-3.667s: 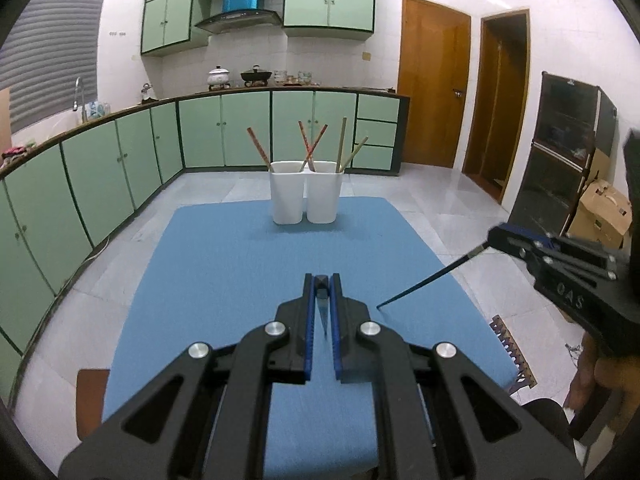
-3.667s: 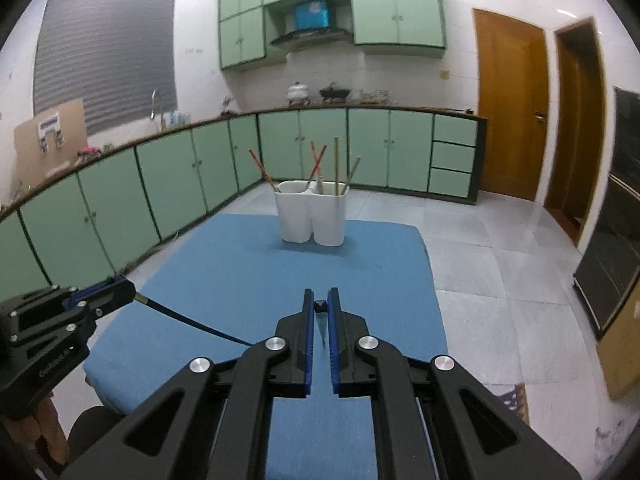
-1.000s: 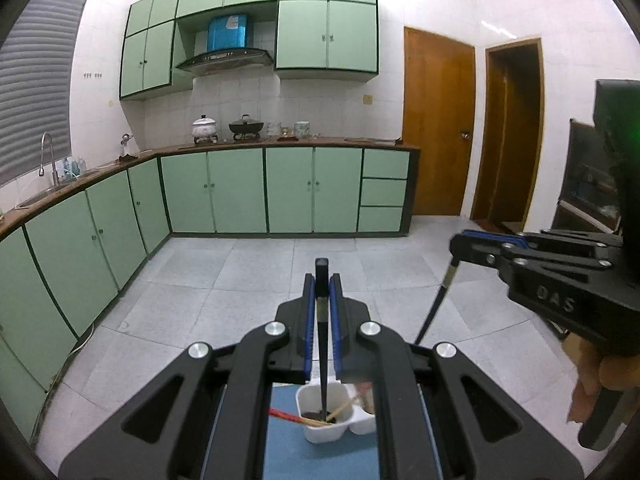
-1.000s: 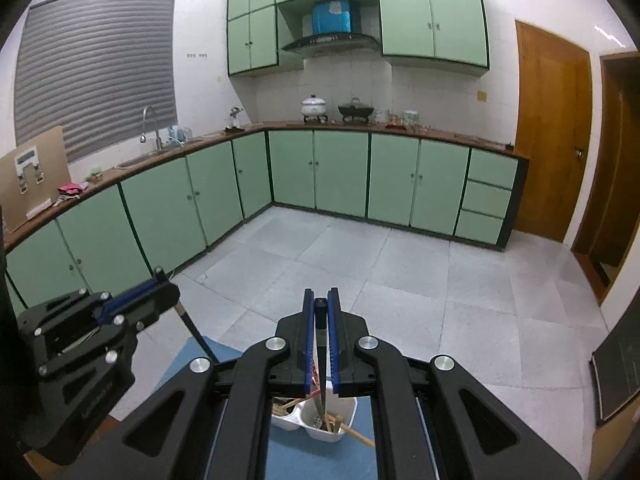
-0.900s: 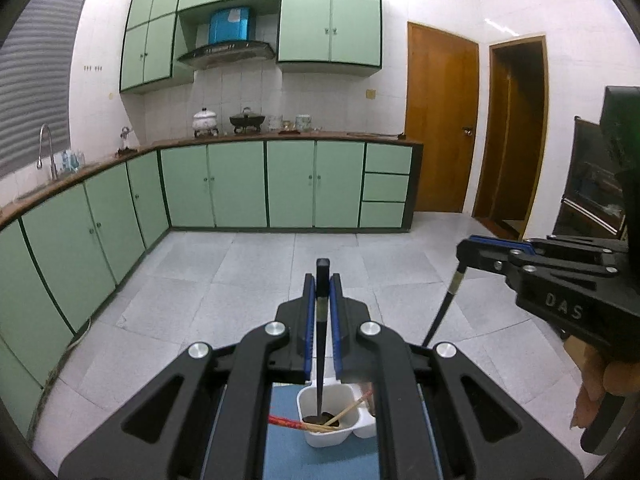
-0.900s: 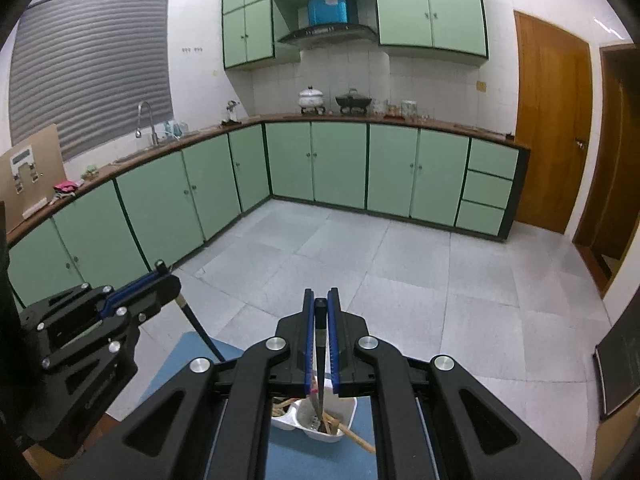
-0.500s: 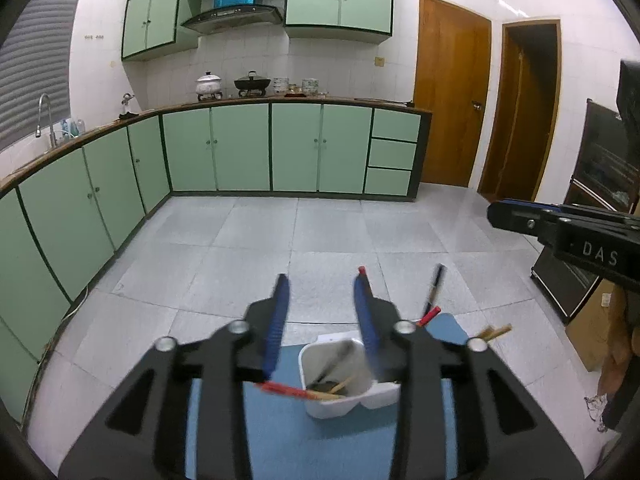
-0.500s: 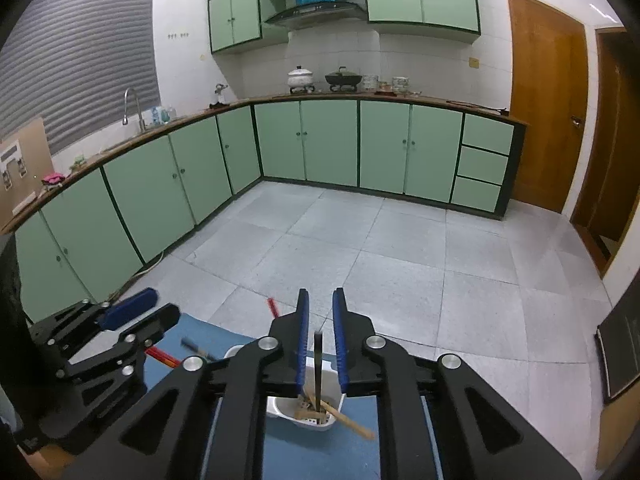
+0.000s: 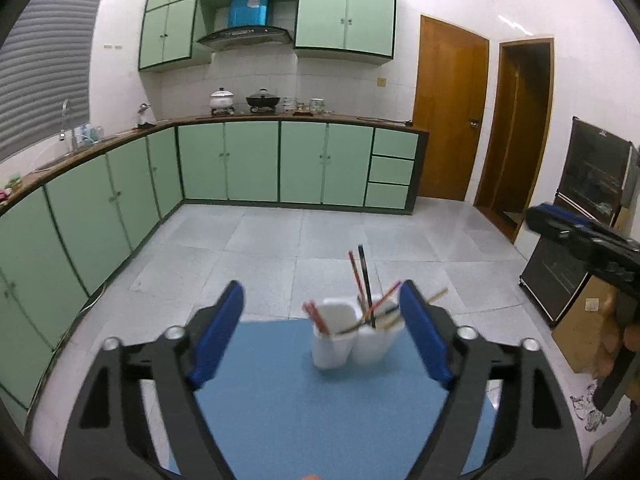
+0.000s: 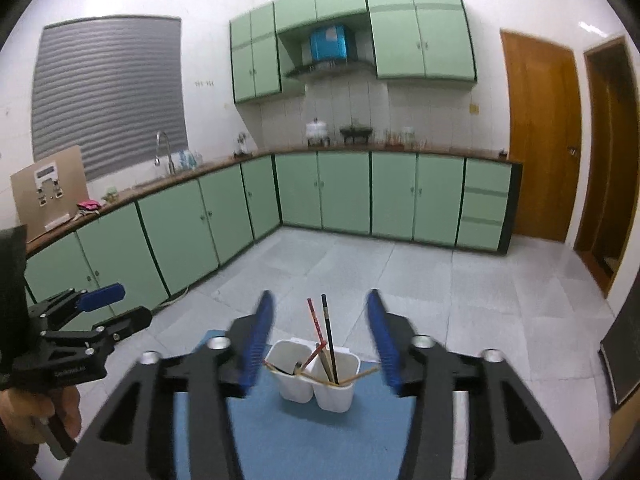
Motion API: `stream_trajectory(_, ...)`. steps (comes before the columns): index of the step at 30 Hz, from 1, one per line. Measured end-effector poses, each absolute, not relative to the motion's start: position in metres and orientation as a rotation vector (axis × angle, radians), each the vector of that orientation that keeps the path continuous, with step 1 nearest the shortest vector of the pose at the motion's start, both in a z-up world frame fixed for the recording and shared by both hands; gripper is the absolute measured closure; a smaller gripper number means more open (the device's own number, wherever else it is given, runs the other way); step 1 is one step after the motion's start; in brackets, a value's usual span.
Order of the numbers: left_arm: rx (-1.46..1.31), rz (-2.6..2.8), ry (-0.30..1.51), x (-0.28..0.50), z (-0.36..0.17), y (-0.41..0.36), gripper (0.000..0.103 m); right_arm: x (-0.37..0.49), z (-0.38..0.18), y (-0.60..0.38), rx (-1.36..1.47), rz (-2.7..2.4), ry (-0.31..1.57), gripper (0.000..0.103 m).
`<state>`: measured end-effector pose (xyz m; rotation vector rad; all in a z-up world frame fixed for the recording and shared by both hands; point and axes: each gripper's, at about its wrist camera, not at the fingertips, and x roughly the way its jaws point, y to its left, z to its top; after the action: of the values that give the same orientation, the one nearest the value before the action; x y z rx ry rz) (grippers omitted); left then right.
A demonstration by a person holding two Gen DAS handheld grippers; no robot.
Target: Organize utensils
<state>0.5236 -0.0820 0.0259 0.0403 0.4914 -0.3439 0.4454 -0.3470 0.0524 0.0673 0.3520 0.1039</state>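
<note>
Chopsticks in twin white cups, both grippers opening w/ nothing between jaws.
We see white holder at 12 o'clock on blue mat; black chopstick near upright in right cup, others lean. Left gripper & right gripper spread wide. Green-cabinet kitchen, grey tile floor.

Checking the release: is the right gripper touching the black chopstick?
Apart. The right wrist view shows the opening right gripper with clear gaps either side of the black chopstick.
</note>
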Motion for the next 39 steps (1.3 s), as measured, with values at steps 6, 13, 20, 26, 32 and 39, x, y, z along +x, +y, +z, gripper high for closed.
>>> stream_trajectory(6, 0.049, -0.244, 0.458, 0.413, 0.005, -0.054, 0.005, 0.326, 0.022, -0.32, 0.064, 0.026, 0.295, 0.006)
stream_trajectory(13, 0.064, -0.159, 0.502, 0.287, -0.036, -0.038, 0.005, 0.214, -0.046, -0.282, 0.114, -0.095, 0.418, 0.006)
stream_trajectory(20, 0.015, -0.166, 0.556, 0.196, -0.052, -0.02, 0.005, 0.131, -0.064, -0.26, 0.104, -0.113, 0.466, 0.006)
stream_trajectory(26, 0.014, -0.145, 0.512, 0.148, -0.037, -0.008, 0.005, 0.092, -0.054, -0.252, 0.112, -0.12, 0.446, 0.006)
stream_trajectory(32, -0.004, -0.166, 0.517, 0.134, -0.025, -0.005, 0.005, 0.079, -0.046, -0.25, 0.12, -0.12, 0.431, 0.006)
stream_trajectory(39, -0.003, -0.171, 0.535, 0.129, -0.023, -0.01, 0.005, 0.08, -0.042, -0.253, 0.128, -0.118, 0.423, 0.006)
